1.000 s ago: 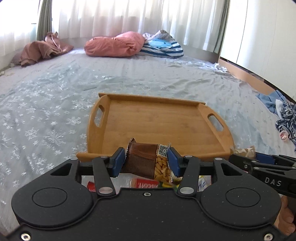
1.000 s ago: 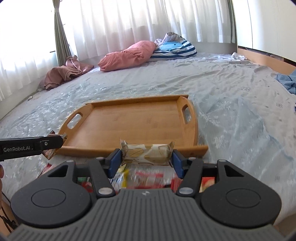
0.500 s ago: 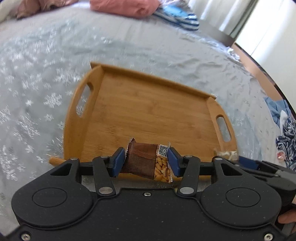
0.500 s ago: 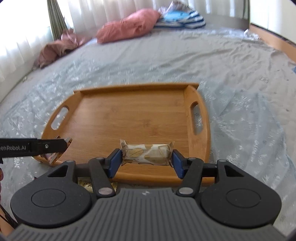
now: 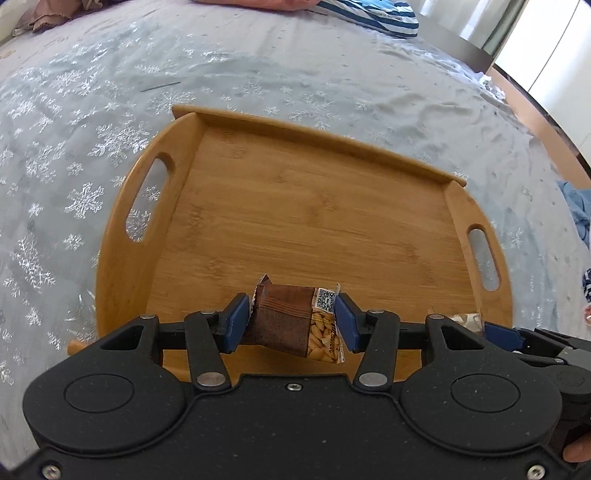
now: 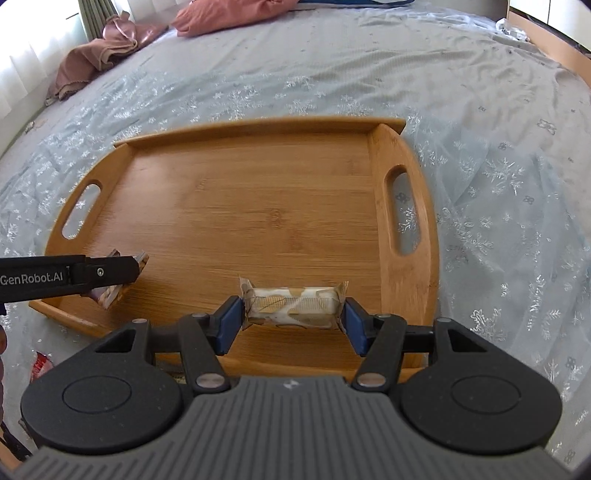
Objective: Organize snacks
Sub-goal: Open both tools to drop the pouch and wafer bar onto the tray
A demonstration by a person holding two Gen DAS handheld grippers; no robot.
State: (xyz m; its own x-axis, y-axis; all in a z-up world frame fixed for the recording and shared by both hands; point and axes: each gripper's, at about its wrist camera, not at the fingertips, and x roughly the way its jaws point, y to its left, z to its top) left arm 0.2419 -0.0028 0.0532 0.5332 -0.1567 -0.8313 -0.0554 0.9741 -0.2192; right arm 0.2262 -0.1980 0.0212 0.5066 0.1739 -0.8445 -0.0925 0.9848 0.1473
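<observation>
My left gripper (image 5: pixel 293 321) is shut on a brown peanut snack packet (image 5: pixel 295 323) and holds it above the near edge of the bare wooden tray (image 5: pixel 317 218). My right gripper (image 6: pixel 291 319) is shut on a white and gold snack bar (image 6: pixel 293 304), held above the tray's (image 6: pixel 258 206) near right part. In the right wrist view the left gripper (image 6: pixel 122 273) enters from the left with its packet (image 6: pixel 110 295) over the tray's near left corner. In the left wrist view the right gripper (image 5: pixel 491 332) and its bar (image 5: pixel 467 319) show at the tray's right edge.
The tray lies on a bed with a grey snowflake cover (image 5: pixel 74 147). A pink pillow (image 6: pixel 221 14), a striped pillow (image 5: pixel 369 14) and a pink cloth (image 6: pixel 96 55) lie at the far side. A red snack wrapper (image 6: pixel 38 363) lies by the tray's near left corner.
Both grippers have risen and moved forward over the tray with their snacks, tilting down. The loose snacks on the bed in front of the tray have dropped out of view.
</observation>
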